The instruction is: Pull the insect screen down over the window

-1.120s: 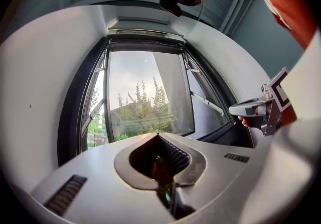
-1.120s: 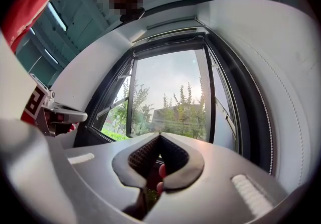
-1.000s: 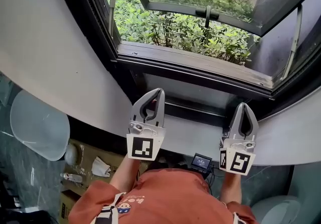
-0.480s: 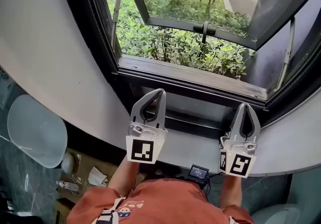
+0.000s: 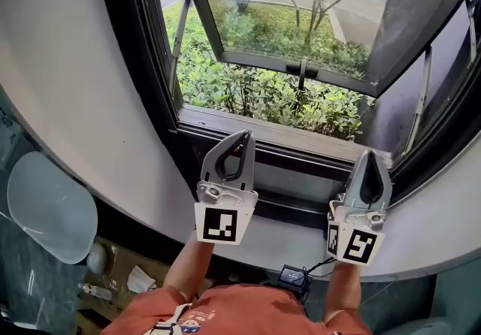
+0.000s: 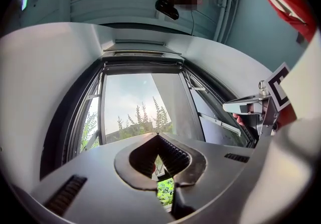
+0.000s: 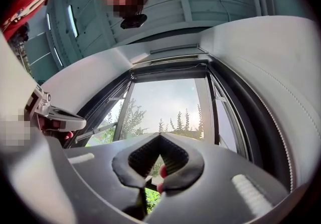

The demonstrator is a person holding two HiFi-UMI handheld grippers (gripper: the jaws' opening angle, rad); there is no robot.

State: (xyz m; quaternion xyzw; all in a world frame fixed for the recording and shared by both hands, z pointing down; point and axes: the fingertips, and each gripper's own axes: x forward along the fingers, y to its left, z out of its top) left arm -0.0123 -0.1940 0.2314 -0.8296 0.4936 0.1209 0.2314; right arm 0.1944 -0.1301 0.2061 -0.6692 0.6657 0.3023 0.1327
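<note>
The window (image 5: pixel 263 48) has a dark frame, and its glass sash (image 5: pixel 301 25) is swung outward over green shrubs. No screen is drawn across the opening. Both gripper views show a pale bar along the top of the frame (image 6: pixel 140 54) (image 7: pixel 170 60). My left gripper (image 5: pixel 244 135) is shut and empty, raised in front of the sill (image 5: pixel 248 125). My right gripper (image 5: pixel 373 153) is also shut on nothing, level with it at the frame's right side. In the left gripper view the jaws (image 6: pixel 158 136) meet tip to tip, and likewise in the right gripper view (image 7: pixel 160 135).
A white curved wall ledge (image 5: pixel 90 138) wraps the window below and beside it. The sash handle (image 5: pixel 301 70) hangs at the sash's lower edge. On the floor are a pale round seat (image 5: pixel 49 206), a cardboard box (image 5: pixel 113 273) and a small device (image 5: pixel 291 276).
Both grippers have risen together toward the window, still shut. The head view has tilted up, showing more of the sash and garden.
</note>
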